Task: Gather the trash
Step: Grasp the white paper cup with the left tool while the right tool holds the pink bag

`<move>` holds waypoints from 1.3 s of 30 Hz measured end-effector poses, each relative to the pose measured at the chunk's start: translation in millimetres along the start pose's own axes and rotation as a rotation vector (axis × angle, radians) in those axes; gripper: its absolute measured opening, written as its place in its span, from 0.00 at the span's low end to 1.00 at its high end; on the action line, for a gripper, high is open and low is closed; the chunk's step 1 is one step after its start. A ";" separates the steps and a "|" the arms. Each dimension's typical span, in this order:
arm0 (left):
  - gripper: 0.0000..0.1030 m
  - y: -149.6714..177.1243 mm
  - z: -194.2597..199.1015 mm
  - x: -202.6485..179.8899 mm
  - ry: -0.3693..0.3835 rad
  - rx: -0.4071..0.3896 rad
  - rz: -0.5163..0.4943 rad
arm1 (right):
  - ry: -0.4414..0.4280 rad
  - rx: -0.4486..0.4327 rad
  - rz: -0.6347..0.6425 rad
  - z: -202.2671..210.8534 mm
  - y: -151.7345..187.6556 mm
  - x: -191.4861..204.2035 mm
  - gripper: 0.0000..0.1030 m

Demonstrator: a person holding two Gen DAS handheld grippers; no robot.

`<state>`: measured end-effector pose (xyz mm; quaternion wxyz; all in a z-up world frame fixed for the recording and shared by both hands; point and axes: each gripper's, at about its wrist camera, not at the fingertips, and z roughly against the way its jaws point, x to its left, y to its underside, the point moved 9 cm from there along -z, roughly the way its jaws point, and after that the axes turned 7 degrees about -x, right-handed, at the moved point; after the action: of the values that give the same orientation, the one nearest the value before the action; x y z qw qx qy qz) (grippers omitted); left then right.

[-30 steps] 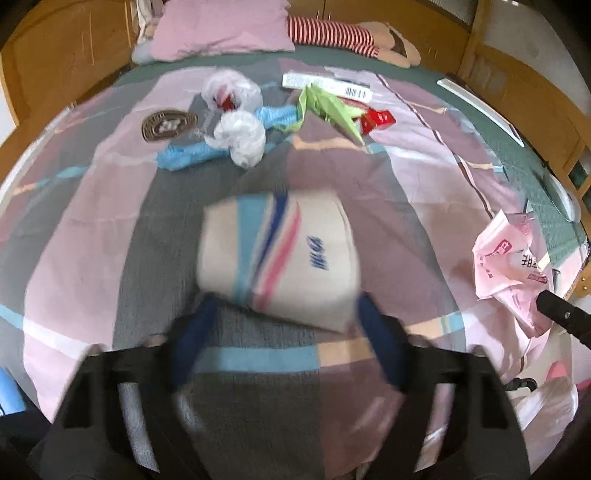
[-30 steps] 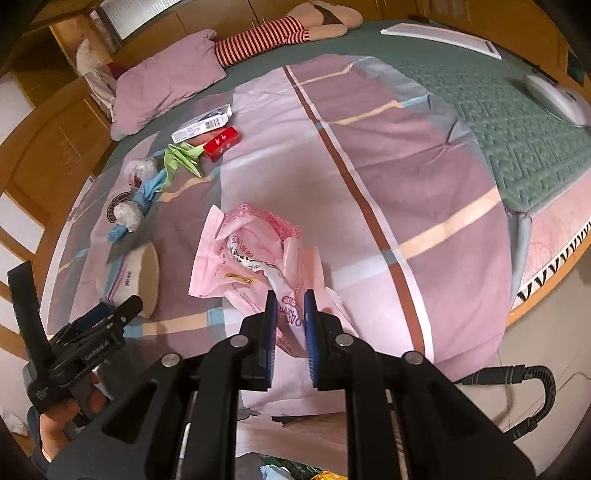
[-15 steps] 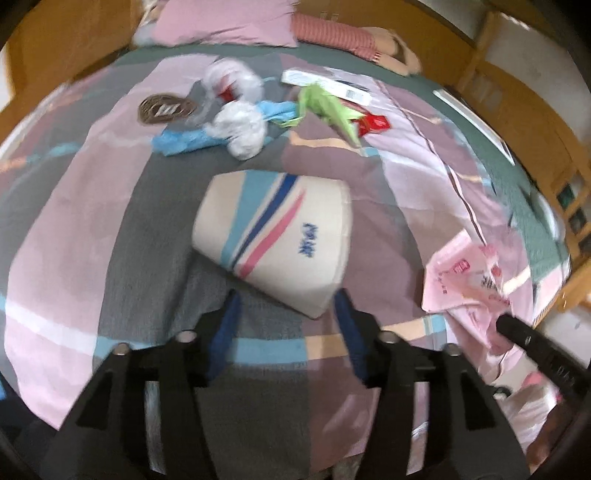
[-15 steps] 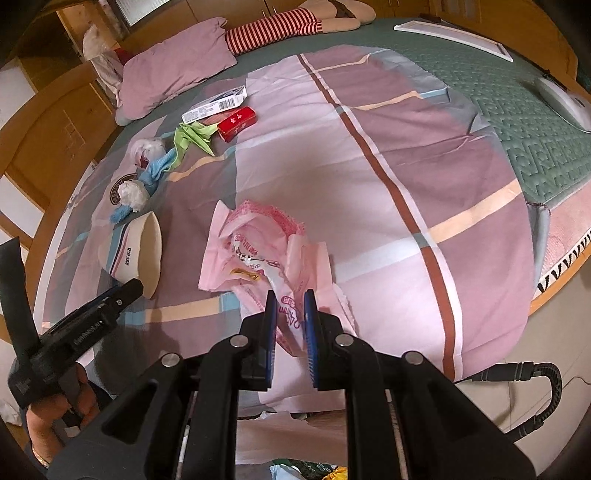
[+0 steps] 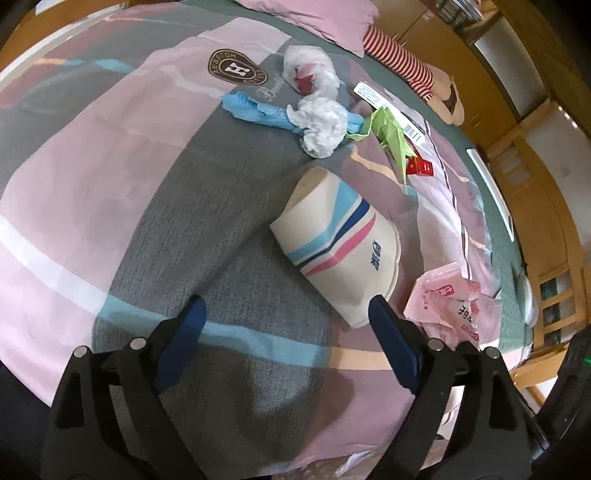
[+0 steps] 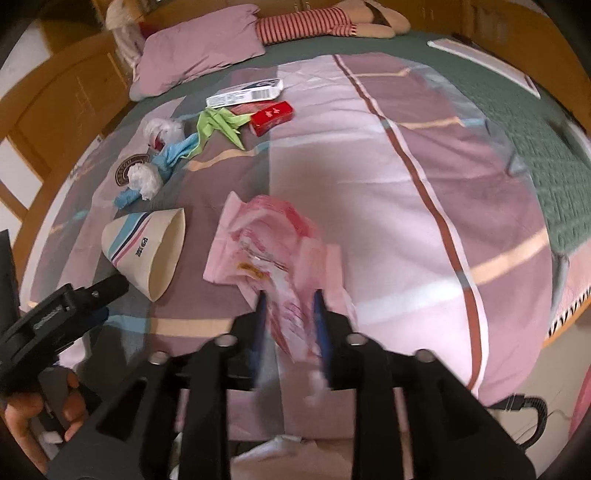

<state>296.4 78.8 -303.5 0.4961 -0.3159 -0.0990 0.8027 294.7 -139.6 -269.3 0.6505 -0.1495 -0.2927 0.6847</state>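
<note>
A cream paper cup (image 5: 340, 243) with blue and pink stripes lies on its side on the bed; it also shows in the right wrist view (image 6: 147, 247). My left gripper (image 5: 286, 312) is open just short of it, its right finger by the cup's rim. A pink plastic bag (image 6: 269, 243) lies flat on the bedspread, also in the left wrist view (image 5: 450, 302). My right gripper (image 6: 290, 306) is open with its fingers on either side of the bag's near end. Farther off lie white crumpled wrappers (image 5: 321, 122), a blue strip (image 5: 258, 110), green paper (image 5: 388, 129) and a red box (image 6: 271, 116).
The trash sits on a striped pink and grey bedspread (image 5: 110, 155). A white barcoded box (image 6: 245, 94), a pink pillow (image 6: 199, 62) and a striped stuffed toy (image 6: 314, 22) lie at the head. Wooden furniture surrounds the bed. The bed's near edge is under my right gripper.
My left gripper let go of the cup, which now lies on the bed, and drew back and tilted. My right gripper opened around the pink bag's near end.
</note>
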 end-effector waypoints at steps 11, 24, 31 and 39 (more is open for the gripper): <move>0.91 -3.6 2.3 3.6 0.029 -0.011 0.058 | -0.008 0.011 0.084 -19.0 -8.2 23.2 0.16; 0.92 -11.9 7.1 22.4 0.048 -0.041 0.188 | -0.108 0.061 0.138 -64.6 -56.6 82.3 0.15; 0.94 -13.4 6.4 23.1 0.056 -0.045 0.210 | -0.193 0.150 0.190 -33.9 1.7 87.4 0.14; 0.96 -15.3 8.8 20.5 0.072 -0.059 0.230 | -0.208 0.125 0.200 -4.2 23.0 76.5 0.14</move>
<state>295.9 105.3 -297.8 0.3946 -0.3683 -0.0680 0.8391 270.3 -63.4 -272.8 0.5532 -0.0655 -0.2986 0.7749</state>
